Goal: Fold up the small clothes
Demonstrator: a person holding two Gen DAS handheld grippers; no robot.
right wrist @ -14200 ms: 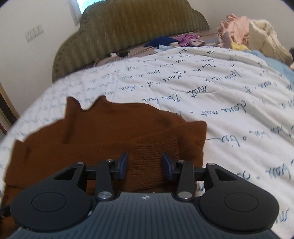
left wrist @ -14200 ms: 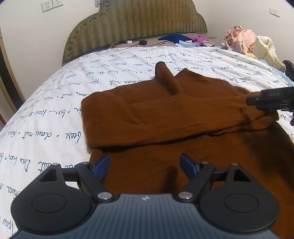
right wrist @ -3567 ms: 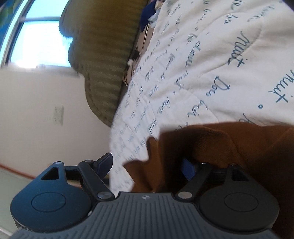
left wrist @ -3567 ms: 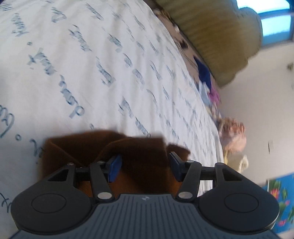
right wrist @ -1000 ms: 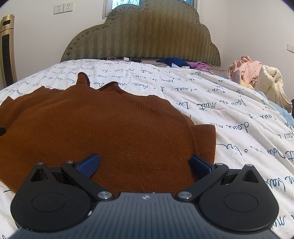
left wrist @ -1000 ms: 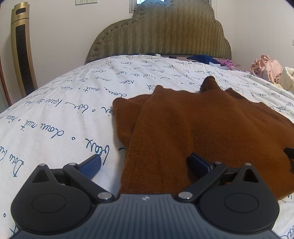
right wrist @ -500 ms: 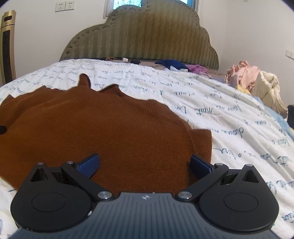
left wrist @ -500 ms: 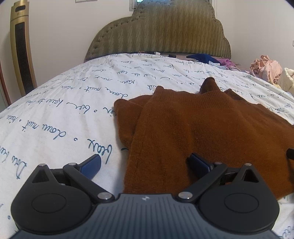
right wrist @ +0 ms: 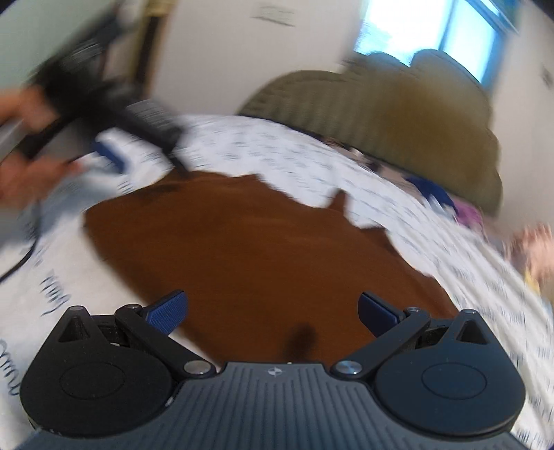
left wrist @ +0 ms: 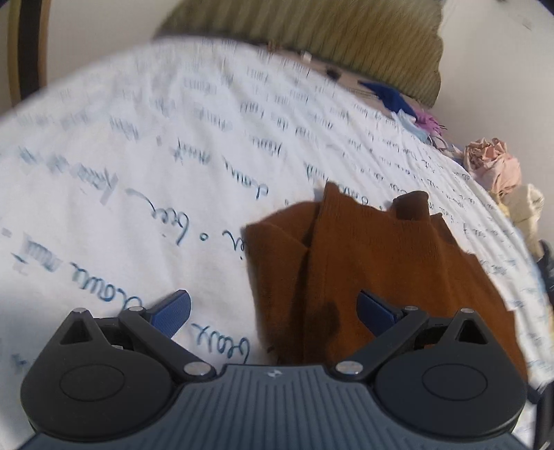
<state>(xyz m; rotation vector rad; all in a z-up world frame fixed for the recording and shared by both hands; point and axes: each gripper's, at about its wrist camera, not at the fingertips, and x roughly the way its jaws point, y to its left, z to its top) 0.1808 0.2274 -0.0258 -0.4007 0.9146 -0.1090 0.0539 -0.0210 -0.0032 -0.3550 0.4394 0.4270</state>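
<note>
Bed: white quilt with blue script under me.
Sweater: brown sweater lies folded flat on the quilt.
My left hand-held gripper: released, empty.
My right hand-held gripper: released, empty.
Room: olive headboard, window, clothes pile.

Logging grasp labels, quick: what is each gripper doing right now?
Left gripper: open, holding nothing.
Right gripper: open, holding nothing, above the brown sweater.
</note>
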